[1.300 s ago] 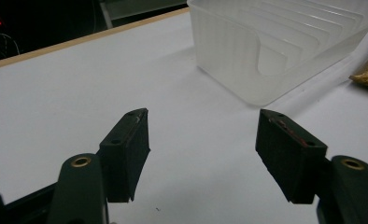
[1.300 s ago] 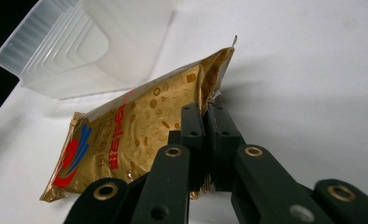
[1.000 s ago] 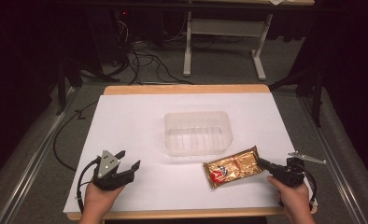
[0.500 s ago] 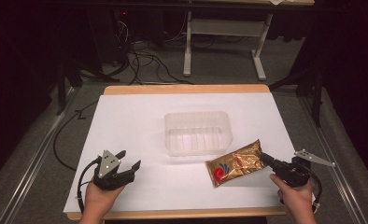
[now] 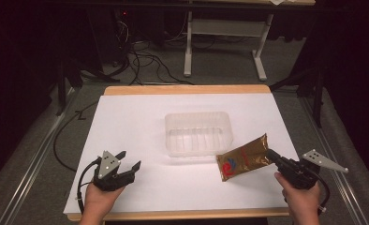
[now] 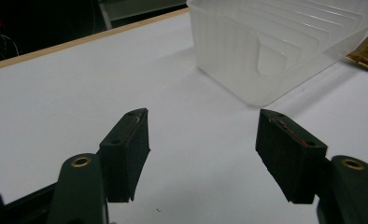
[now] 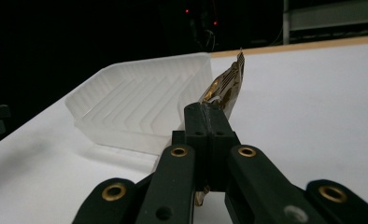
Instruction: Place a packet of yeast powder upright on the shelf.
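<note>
Left gripper (image 5: 126,164) rests low on the white table (image 5: 140,126), to the near left of the clear plastic tray (image 5: 199,132) and well apart from it; its jaws stand wide apart with nothing between them, as the left gripper view makes plain, where the tray (image 6: 275,51) lies ahead and to the right of the spread pads (image 6: 130,149).

Further right, the tray sits near the middle of the table, empty, ribbed across its floor, thin-walled and probably light enough to skid if nudged.

Right of the tray and just off its near right corner is the gold foil packet (image 5: 242,157), tilted, its far end held by the right gripper (image 5: 272,156). In the right gripper view the jaws are pressed together on an edge of the packet (image 7: 226,88), which rises beyond them beside the tray (image 7: 140,112).

The packet looks soft, crinkly and light, with slick foil faces; its contents likely shift. A flat sealed end seam is the soundest place to pinch, since the filled belly would bulge and slide.
</note>
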Demonstrator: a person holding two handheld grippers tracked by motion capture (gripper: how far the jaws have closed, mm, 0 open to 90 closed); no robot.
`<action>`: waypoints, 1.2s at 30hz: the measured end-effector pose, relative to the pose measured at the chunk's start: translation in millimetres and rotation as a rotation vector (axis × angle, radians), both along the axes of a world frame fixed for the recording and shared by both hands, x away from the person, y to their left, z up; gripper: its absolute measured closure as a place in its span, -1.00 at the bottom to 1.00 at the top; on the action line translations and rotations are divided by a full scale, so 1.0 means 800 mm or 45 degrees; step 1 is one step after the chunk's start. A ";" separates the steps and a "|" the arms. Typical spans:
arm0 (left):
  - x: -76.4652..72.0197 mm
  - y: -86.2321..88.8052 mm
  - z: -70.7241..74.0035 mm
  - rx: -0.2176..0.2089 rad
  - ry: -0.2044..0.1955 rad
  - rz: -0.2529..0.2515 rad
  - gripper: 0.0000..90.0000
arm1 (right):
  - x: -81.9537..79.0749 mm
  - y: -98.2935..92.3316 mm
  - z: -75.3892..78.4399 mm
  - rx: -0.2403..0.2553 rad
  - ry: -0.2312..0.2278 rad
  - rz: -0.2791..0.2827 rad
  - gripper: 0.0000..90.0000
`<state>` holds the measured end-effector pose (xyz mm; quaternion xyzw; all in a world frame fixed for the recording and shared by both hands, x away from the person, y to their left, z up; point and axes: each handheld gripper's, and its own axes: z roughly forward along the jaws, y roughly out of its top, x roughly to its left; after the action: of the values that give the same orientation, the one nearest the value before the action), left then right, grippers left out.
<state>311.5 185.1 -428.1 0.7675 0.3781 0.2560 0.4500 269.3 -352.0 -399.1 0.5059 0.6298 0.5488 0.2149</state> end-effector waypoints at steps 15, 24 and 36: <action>0.000 0.000 -0.001 0.002 -0.001 0.004 -0.21 | 0.002 -0.003 0.033 -0.123 -0.120 -0.094 1.00; 0.000 0.001 0.000 0.000 -0.005 0.005 -0.21 | 0.009 0.006 0.043 -0.218 -0.179 -0.142 1.00; -0.001 0.001 0.000 -0.002 -0.015 0.005 -0.21 | 0.025 0.013 0.048 -0.236 -0.226 -0.165 1.00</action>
<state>310.7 185.8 -427.8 0.7649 0.3769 0.2613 0.4523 289.1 -341.9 -360.4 0.4728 0.6223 0.5159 0.3506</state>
